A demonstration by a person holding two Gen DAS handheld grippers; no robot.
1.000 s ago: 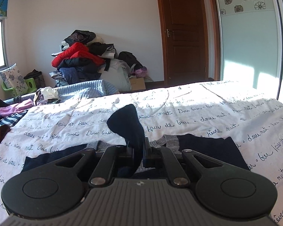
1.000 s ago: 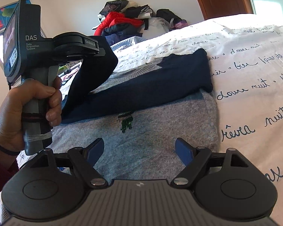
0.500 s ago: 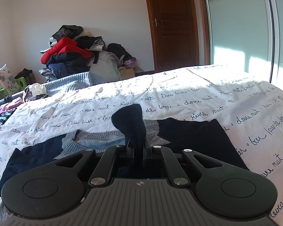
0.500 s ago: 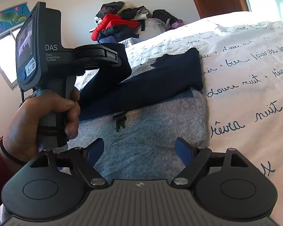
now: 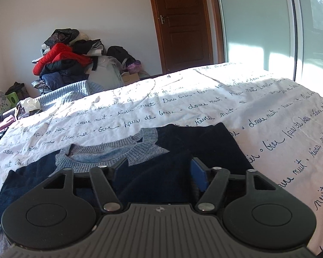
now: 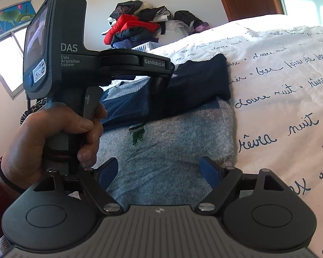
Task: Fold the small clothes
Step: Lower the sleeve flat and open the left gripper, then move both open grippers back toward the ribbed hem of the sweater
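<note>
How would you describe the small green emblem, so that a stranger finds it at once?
Start at the white bedcover with black handwriting. On it lies a grey and navy knitted sweater. The small green embroidered emblem sits on the grey part, just below the folded navy sleeve, the only green spot there.

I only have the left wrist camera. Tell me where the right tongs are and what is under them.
Observer: The right tongs hang open over the grey lower half of the sweater, gripping nothing.
Operator: Describe the navy sleeve from your side.
Observer: The left tongs have just been opening, and the navy sleeve lies loose between them. It is laid across the chest, with its lower edge just above a green emblem.
Operator: Report what holds the left tool.
Observer: A hand is wrapped around its handle.
</note>
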